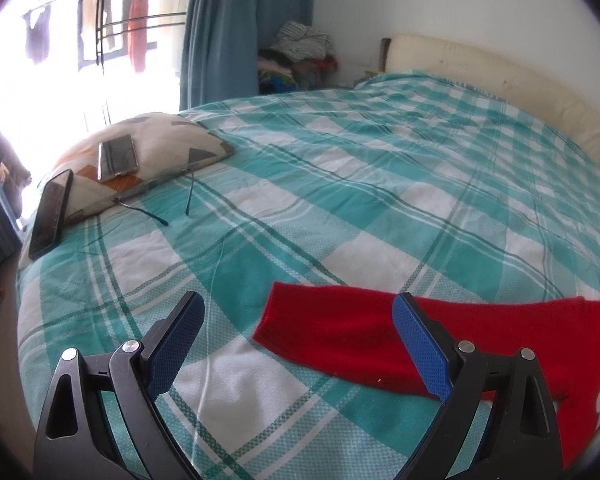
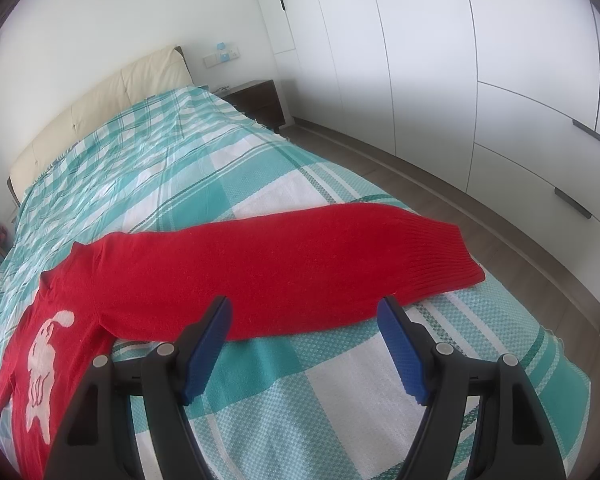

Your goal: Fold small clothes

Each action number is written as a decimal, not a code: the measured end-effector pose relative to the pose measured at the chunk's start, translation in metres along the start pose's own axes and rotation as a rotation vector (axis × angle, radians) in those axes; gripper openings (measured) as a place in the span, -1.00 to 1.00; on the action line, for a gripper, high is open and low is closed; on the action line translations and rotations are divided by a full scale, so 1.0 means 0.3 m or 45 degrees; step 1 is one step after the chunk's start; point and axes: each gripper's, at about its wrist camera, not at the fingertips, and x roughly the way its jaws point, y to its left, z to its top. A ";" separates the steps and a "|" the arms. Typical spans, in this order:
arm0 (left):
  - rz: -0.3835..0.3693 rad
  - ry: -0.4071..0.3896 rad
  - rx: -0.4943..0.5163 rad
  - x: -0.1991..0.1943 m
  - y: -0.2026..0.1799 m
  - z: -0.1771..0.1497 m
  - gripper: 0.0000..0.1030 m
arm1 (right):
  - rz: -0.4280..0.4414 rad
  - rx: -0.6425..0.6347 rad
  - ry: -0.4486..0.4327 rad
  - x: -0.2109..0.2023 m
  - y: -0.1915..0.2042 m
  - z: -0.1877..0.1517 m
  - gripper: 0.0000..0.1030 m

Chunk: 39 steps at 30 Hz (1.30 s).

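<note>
A small red sweater [image 2: 260, 268] with a white animal print [image 2: 42, 364] lies flat on the teal and white checked bedspread [image 2: 340, 400], both sleeves spread out. In the left wrist view its left sleeve [image 1: 340, 336] lies ahead of my left gripper [image 1: 298, 308], which is open and empty just above the sleeve's cuff end. In the right wrist view the right sleeve stretches across to its ribbed cuff [image 2: 448, 256]. My right gripper [image 2: 304, 312] is open and empty, hovering at the sleeve's near edge.
A patterned pillow [image 1: 156, 152] with a phone [image 1: 118, 158] on it sits at the bed's left; a second phone [image 1: 50, 216] leans against it. Headboard [image 1: 500, 80], curtain [image 1: 224, 32], clothes pile [image 1: 300, 52]. White wardrobes [image 2: 460, 80], a nightstand [image 2: 260, 100], and floor lie right of the bed.
</note>
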 end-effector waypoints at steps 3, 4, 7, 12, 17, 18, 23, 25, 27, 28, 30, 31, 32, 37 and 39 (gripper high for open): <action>-0.113 0.022 0.050 -0.008 -0.044 -0.010 0.87 | 0.002 0.001 -0.003 0.001 0.002 -0.001 0.45; -0.146 0.025 0.069 -0.015 -0.061 -0.015 0.87 | 0.001 0.000 -0.005 0.001 0.002 -0.001 0.45; -0.219 0.006 0.148 -0.045 -0.114 -0.032 0.87 | -0.005 -0.006 -0.002 0.006 0.006 -0.003 0.45; -0.289 -0.030 0.263 -0.088 -0.187 -0.054 0.89 | -0.050 -0.073 -0.028 -0.003 0.033 -0.003 0.45; -0.305 -0.047 0.326 -0.101 -0.220 -0.071 0.90 | -0.143 -0.231 -0.125 -0.044 0.099 -0.002 0.45; -0.299 -0.046 0.335 -0.099 -0.223 -0.074 0.90 | -0.150 -0.252 -0.134 -0.047 0.108 -0.004 0.45; -0.283 -0.032 0.342 -0.088 -0.229 -0.083 0.90 | -0.172 -0.315 -0.145 -0.049 0.132 -0.005 0.45; -0.282 -0.028 0.341 -0.086 -0.229 -0.084 0.90 | -0.175 -0.327 -0.144 -0.048 0.137 -0.006 0.45; -0.282 -0.024 0.339 -0.084 -0.229 -0.086 0.90 | -0.185 -0.338 -0.150 -0.049 0.140 -0.006 0.45; -0.282 -0.024 0.338 -0.084 -0.228 -0.086 0.90 | -0.188 -0.342 -0.154 -0.050 0.141 -0.006 0.45; -0.282 -0.024 0.341 -0.083 -0.229 -0.086 0.90 | -0.192 -0.348 -0.157 -0.052 0.144 -0.007 0.45; -0.282 -0.023 0.341 -0.083 -0.229 -0.085 0.90 | -0.195 -0.351 -0.157 -0.052 0.145 -0.007 0.45; -0.281 -0.021 0.341 -0.081 -0.228 -0.086 0.90 | -0.197 -0.356 -0.156 -0.051 0.147 -0.009 0.45; -0.280 -0.016 0.339 -0.074 -0.227 -0.088 0.90 | -0.210 -0.381 -0.161 -0.050 0.156 -0.012 0.45; -0.279 -0.015 0.339 -0.074 -0.227 -0.088 0.91 | -0.216 -0.389 -0.168 -0.053 0.159 -0.012 0.45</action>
